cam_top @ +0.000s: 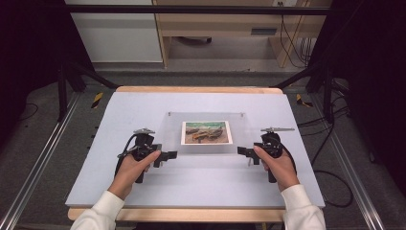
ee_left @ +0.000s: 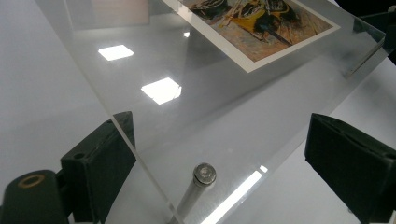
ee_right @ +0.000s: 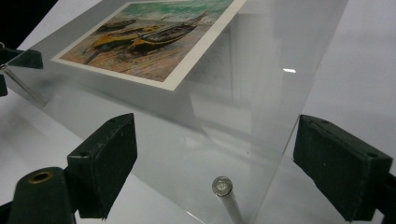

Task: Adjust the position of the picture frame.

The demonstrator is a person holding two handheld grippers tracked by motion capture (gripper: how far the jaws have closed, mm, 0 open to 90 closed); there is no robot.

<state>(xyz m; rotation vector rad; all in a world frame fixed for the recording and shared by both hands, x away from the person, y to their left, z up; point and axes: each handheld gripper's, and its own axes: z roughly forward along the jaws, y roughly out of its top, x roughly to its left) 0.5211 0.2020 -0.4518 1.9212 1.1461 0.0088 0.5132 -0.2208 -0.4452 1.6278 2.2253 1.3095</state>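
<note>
At the middle of the table [cam_top: 143,103] lies the clear acrylic frame [cam_top: 207,143] holding a boat print [cam_top: 206,132], long axis running left to right. The left gripper [cam_top: 168,155] has its jaws spread around the frame's near left corner, astride a metal standoff pin [ee_left: 204,173]. The right gripper [cam_top: 241,151] mirrors it at the near right corner, jaws spread, not yet pinching.

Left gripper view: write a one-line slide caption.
Open left gripper straddles the corner of a clear acrylic frame holding a boat print.
</note>
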